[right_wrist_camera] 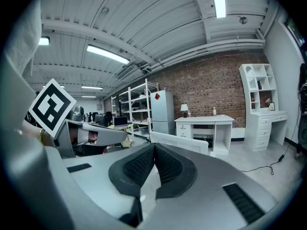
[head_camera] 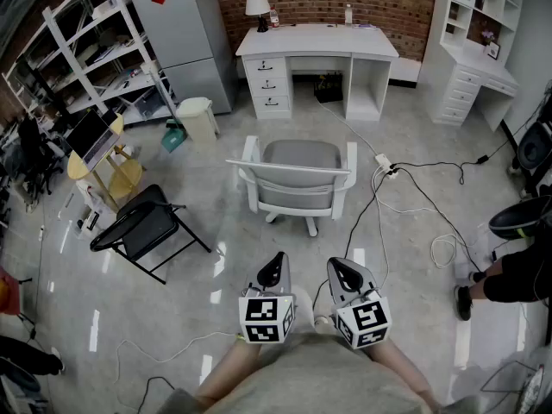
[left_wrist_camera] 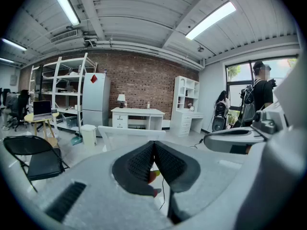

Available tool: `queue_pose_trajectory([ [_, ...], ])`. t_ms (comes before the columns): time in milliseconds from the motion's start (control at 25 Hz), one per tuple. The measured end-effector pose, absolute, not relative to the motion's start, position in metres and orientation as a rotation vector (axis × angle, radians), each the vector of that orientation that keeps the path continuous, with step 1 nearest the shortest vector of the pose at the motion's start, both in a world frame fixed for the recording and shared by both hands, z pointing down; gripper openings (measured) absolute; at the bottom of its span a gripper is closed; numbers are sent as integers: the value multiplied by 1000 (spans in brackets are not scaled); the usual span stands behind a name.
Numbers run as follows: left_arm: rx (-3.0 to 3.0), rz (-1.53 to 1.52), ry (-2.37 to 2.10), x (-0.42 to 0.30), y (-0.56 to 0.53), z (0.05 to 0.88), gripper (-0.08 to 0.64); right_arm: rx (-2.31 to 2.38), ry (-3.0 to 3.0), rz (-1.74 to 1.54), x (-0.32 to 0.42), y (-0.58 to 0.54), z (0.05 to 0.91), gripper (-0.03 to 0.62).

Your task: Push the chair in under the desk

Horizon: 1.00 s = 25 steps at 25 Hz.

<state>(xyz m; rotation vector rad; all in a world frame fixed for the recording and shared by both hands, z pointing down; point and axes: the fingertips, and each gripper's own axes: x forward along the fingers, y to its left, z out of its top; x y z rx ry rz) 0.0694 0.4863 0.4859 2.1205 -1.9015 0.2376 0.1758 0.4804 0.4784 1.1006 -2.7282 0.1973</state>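
Note:
A white chair with a grey seat stands on the floor, its backrest toward me, well away from the white desk against the brick wall. The desk has drawers on its left and an open knee space in the middle. My left gripper and right gripper hover side by side near my body, short of the chair, both shut and empty. In the left gripper view the chair back shows past the shut jaws. The chair back and desk appear ahead in the right gripper view.
A black folding chair stands at the left, a small bin and metal shelving behind it. Cables and a power strip lie on the floor right of the chair. A person's leg is at the right edge.

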Motion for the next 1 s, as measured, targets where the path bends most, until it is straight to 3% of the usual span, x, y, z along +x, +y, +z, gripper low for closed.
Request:
queue_pose_trajectory([
  [1000,2071,210,-1956,71,485,487,11,1015,-2768,223,179,478,478,9],
])
